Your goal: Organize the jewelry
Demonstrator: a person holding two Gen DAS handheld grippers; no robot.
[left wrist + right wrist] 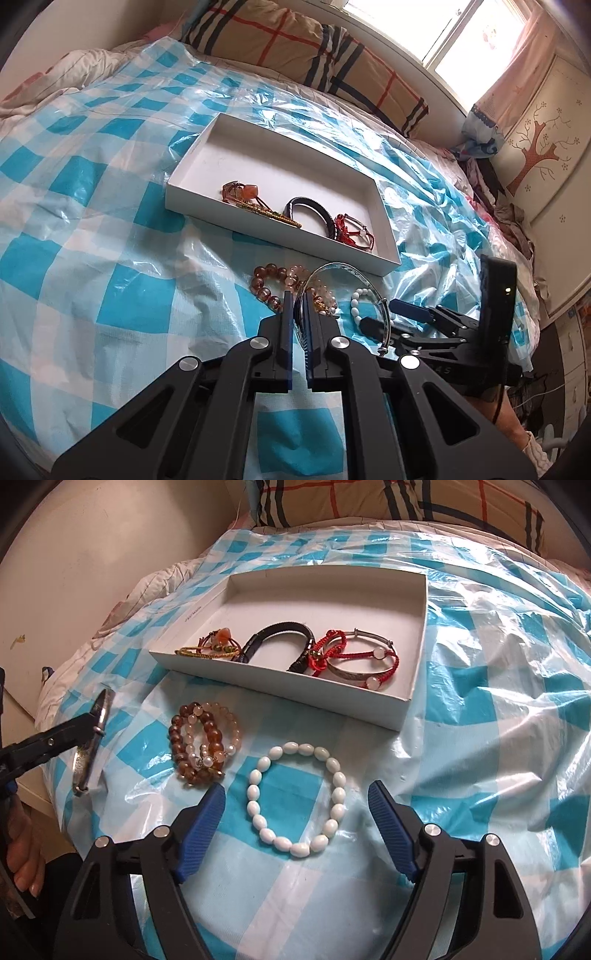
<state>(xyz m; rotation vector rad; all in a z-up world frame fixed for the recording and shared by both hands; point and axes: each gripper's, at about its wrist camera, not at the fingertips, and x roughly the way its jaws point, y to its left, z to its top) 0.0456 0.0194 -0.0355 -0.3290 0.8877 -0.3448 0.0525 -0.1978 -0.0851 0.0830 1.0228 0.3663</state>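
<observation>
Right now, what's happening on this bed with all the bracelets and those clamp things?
A person is sorting jewelry into a white box using two hand-held grippers. The left gripper is clamped on a silver bangle, held above the checked plastic sheet. The right gripper stands open around a white bead bracelet, not gripping it. A brown and pink bead pile waits beside it; several bracelets lie in the box.

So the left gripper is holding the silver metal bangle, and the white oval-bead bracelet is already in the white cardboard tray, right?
Not quite. The left gripper does hold the silver metal bangle, but the white oval-bead bracelet lies on the checked plastic sheet, outside the white cardboard tray. The right wrist view shows this.
</observation>
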